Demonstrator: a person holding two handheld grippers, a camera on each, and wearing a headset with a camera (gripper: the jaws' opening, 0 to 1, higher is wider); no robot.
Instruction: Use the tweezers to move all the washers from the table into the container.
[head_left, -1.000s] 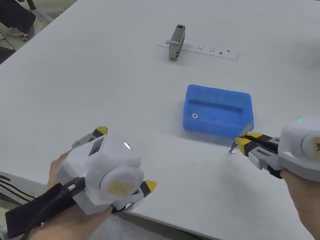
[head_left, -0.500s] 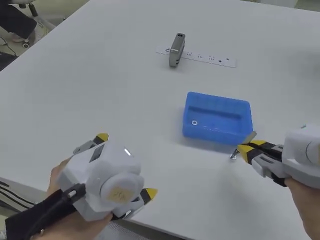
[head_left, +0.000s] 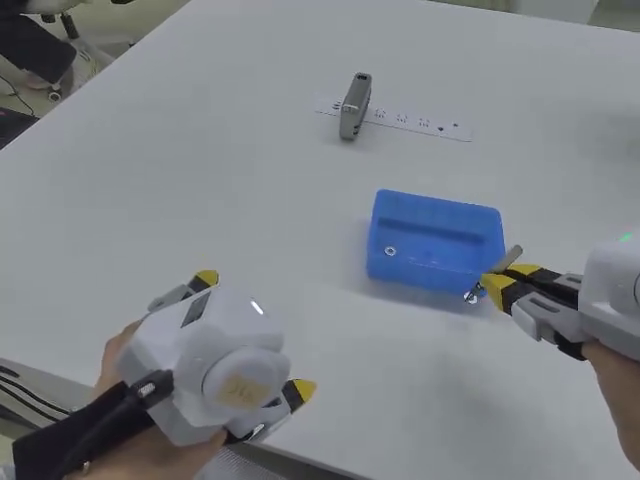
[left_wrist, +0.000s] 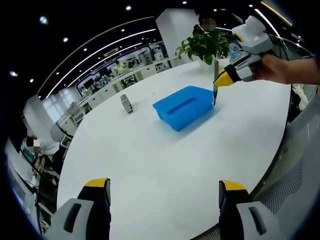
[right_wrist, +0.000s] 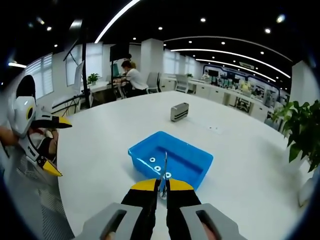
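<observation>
A washer (head_left: 470, 296), small and hard to make out, sits at the tip of the tweezers (right_wrist: 165, 169) by the near wall of the container (head_left: 437, 238), which holds a second washer (head_left: 389, 252). The right gripper (head_left: 498, 284) is clamped on the tweezers, hiding their middle. The left gripper (left_wrist: 165, 184) has its jaws wide apart and empty.

It was a large open-plan office. A broad white counter (right_wrist: 100, 135) stood in a hall lit by long white ceiling light strips (right_wrist: 220, 51). There were rows of pale desks (left_wrist: 117, 82), a seated person in a white shirt (right_wrist: 133, 76) at a workstation, and a leafy green potted plant (left_wrist: 204, 44).
</observation>
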